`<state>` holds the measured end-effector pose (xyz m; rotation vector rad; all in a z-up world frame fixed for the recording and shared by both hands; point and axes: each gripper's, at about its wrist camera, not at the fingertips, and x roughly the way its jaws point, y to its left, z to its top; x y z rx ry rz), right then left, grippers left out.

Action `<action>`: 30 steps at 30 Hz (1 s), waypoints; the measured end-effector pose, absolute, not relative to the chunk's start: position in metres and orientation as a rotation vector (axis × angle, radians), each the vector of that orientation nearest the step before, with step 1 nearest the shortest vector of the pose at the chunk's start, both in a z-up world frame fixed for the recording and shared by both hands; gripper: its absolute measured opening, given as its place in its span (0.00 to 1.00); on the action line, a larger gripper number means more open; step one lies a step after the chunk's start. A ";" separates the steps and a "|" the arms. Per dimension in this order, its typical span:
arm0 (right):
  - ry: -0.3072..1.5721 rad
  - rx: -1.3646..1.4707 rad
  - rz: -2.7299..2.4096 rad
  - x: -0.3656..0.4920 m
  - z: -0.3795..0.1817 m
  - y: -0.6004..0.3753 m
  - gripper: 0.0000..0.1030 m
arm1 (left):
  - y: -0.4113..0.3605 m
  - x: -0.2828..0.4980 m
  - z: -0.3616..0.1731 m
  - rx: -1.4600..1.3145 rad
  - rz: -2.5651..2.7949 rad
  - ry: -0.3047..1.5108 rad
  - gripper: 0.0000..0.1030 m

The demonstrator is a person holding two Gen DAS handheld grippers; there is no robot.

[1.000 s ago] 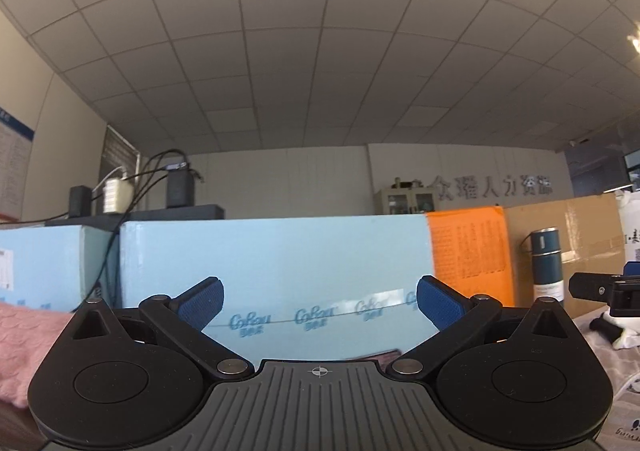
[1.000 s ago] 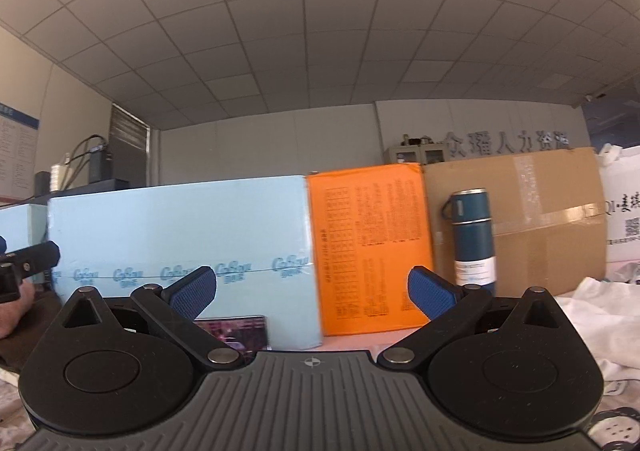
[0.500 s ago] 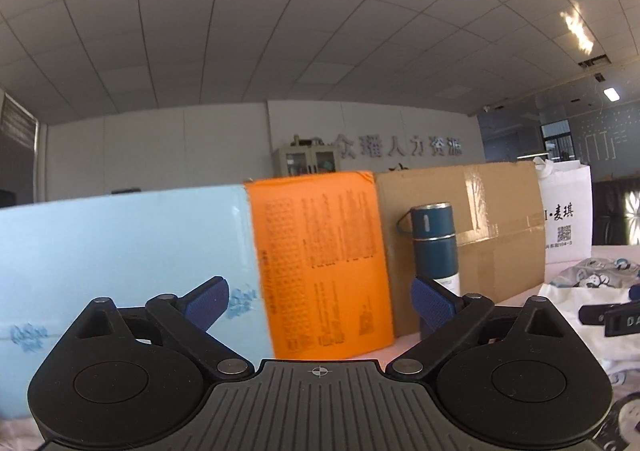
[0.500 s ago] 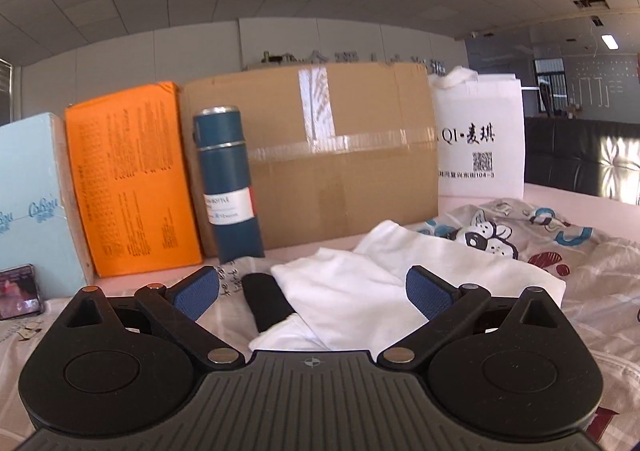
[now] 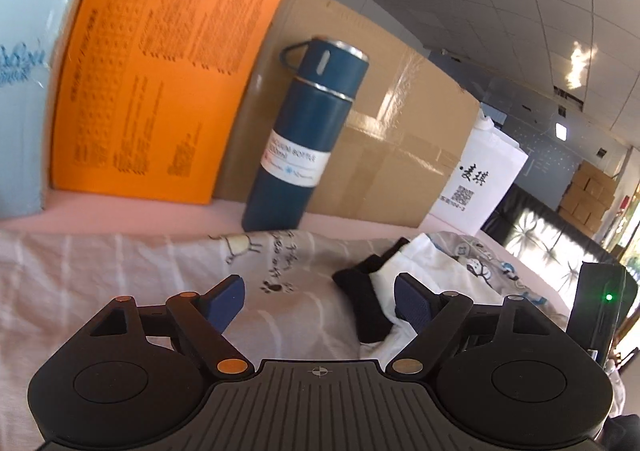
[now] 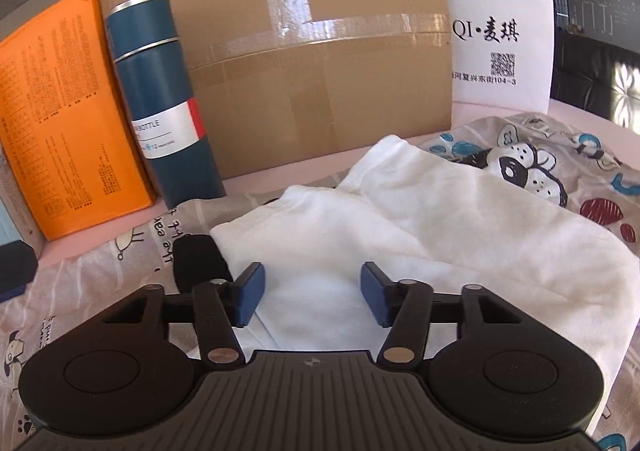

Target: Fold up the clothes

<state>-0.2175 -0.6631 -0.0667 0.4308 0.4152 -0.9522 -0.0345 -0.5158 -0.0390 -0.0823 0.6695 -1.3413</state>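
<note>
Jaws on both tools stand spread with nothing between them: the left gripper (image 5: pixel 318 301) hangs wide open over a grey printed sheet (image 5: pixel 120 275), and the right gripper (image 6: pixel 310 293) is parted a little less widely, hovering just above a crumpled white garment (image 6: pixel 440 227) without pinching it. That white garment lies in a loose heap on the sheet, a black piece of cloth (image 6: pixel 198 261) poking out from under its left edge; from the left wrist view the same white garment (image 5: pixel 432 265) sits ahead and to the right of the blue pads, with the black cloth (image 5: pixel 366 301) just beside the right-hand pad. The sheet covers a pink counter (image 6: pixel 272 175) and carries cartoon dogs and scribbled lettering. Along the back stand, left to right, an orange box (image 6: pixel 60 103) printed with dense text, a dark blue vacuum bottle (image 6: pixel 160 99) with a white label, a taped cardboard carton (image 6: pixel 316 63), and a white tote bag (image 6: pixel 500 35) with black characters and a QR code. The bottle stands upright, just in front of the carton and beside the orange box. At the far right of the left wrist view a dark device shows a small green light (image 5: pixel 609 296).
</note>
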 end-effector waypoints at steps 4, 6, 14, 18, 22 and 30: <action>0.397 0.417 -0.947 -0.223 -0.068 -0.665 0.09 | -0.545 -0.039 -0.059 -0.128 -1.408 0.792 0.80; 0.370 0.477 -0.927 -0.231 -0.067 -0.669 0.05 | -0.554 -0.039 -0.067 -0.161 -1.422 0.845 0.72; 0.348 0.459 -0.752 -0.232 -0.057 -0.656 0.42 | -0.561 -0.015 -0.095 -0.411 -1.410 1.023 0.36; 0.434 0.389 -0.773 -0.214 -0.064 -0.659 0.49 | -0.559 -0.007 -0.099 -0.467 -1.408 1.036 0.34; 0.484 0.318 -0.806 -0.198 -0.068 -0.661 0.57 | -0.562 -0.010 -0.099 -0.444 -1.413 1.029 0.34; 0.391 0.451 -0.867 -0.214 -0.069 -0.677 0.10 | -0.567 -0.008 -0.108 -0.495 -1.407 1.081 0.35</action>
